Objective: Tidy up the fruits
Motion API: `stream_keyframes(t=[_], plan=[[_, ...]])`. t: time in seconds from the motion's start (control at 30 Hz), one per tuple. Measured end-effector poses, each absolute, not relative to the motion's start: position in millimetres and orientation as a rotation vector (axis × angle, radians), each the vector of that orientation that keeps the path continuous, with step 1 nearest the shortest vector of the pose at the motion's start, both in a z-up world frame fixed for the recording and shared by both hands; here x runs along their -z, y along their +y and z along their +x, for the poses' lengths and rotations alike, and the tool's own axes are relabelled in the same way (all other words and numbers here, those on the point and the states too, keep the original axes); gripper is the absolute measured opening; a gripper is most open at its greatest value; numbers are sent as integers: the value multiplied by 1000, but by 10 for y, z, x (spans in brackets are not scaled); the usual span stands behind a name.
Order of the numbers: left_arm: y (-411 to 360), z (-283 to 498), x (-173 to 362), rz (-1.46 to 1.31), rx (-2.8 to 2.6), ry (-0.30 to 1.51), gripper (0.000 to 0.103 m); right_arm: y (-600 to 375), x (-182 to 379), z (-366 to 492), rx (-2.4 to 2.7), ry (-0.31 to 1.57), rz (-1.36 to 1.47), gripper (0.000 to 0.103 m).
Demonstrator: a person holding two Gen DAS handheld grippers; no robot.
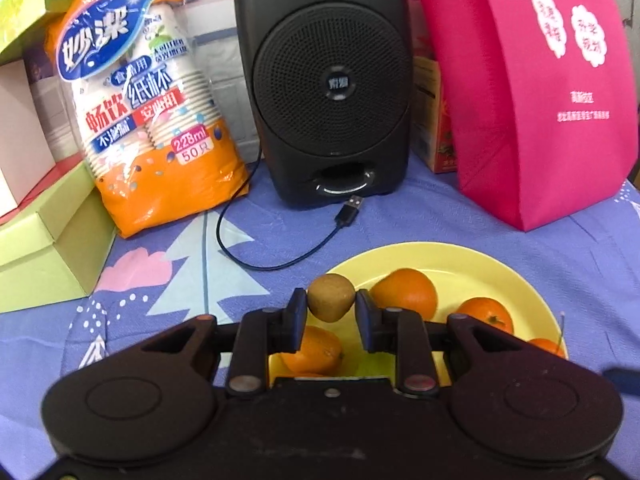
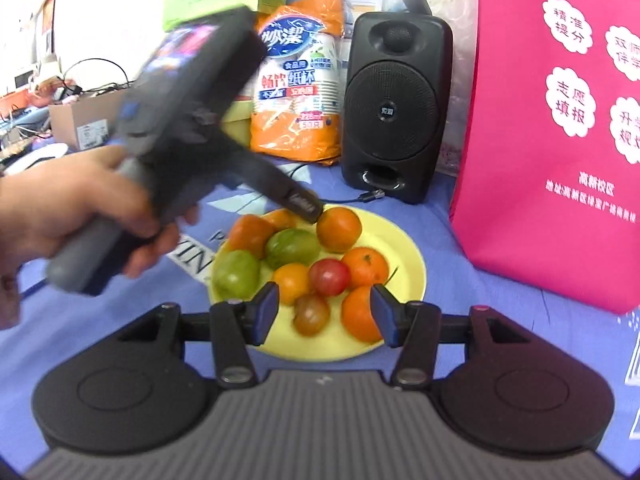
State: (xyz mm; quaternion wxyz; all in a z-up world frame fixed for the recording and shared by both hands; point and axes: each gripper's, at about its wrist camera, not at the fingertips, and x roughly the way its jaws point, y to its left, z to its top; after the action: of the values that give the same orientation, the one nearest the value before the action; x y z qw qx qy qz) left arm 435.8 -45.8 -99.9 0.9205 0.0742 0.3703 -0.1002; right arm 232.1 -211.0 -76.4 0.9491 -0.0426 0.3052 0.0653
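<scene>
Kiwi (image 1: pixel 331 298) clamped in left gripper (image 1: pixel 331 304) above yellow plate (image 1: pixel 516 280), oranges (image 1: pixel 405 291) at 3 o'clock, right gripper (image 2: pixel 325 312) spread wide, holding nothing, over plate's fruit.

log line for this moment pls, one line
left hand-held gripper: shut on brownish-green fruit over yellow plate | right hand-held gripper: open, empty, above plate's near edge

A yellow plate (image 2: pixel 408 256) lies flat on the bench, piled with fruit: several oranges (image 2: pixel 339 229), two green fruits (image 2: pixel 292 248), a red one (image 2: pixel 330 277) and a brownish one (image 2: pixel 311 314). A small olive-brown fruit (image 1: pixel 331 298) is held above the plate's near-left edge, clear of the pile.
</scene>
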Motion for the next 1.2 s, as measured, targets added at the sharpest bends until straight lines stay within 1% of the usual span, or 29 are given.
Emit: stream_keyframes(t=[0.03,0.1,0.17,0.2,0.23,0.27,0.3,0.33,0.57,0.63,0.73,0.77,0.83,0.9,0.93,1.0,1.07,1.2], plan=[[-469,4384,1026,158,204,776,28,-2098,769,2273,-131,619,-84,52],[-510,4391,1067,189,192,772,33,-2076,779,2189,-107,614,-88,59],[-544,4362,1069,205,187,765,38,-2067,797,2128,-99,615,-85,59],[-544,4346,1059,200,180,765,45,-2069,799,2096,-103,616,-77,59],[-540,4321,1044,192,170,764,61,-2072,801,2065,-104,615,-68,59],[-529,4289,1025,186,160,754,69,-2084,800,2022,-103,613,-64,59],[-514,4246,997,176,162,735,86,-2093,799,1991,-100,611,-60,59],[-497,4204,965,165,164,718,93,-2099,796,1957,-97,607,-53,60],[-435,3857,709,163,170,663,94,-2135,782,1762,-88,588,-2,61],[-384,3683,629,147,177,645,103,-2138,769,1693,-89,578,20,62],[-301,3360,511,144,173,607,103,-2125,761,1583,-89,572,42,70],[-275,3256,481,146,165,599,103,-2120,759,1565,-88,572,45,75],[-221,3055,432,143,152,581,103,-2090,765,1524,-89,572,46,79],[-151,2868,402,133,143,580,103,-2054,772,1503,-82,579,47,89],[-122,2776,401,128,129,585,103,-2035,772,1489,-75,579,48,92],[-71,2583,428,124,101,589,103,-2000,766,1454,-71,579,56,100],[-39,2390,492,135,64,592,103,-1974,751,1410,-59,582,73,103],[25,2039,654,112,-46,654,103,-1921,736,1365,-39,635,121,103]])
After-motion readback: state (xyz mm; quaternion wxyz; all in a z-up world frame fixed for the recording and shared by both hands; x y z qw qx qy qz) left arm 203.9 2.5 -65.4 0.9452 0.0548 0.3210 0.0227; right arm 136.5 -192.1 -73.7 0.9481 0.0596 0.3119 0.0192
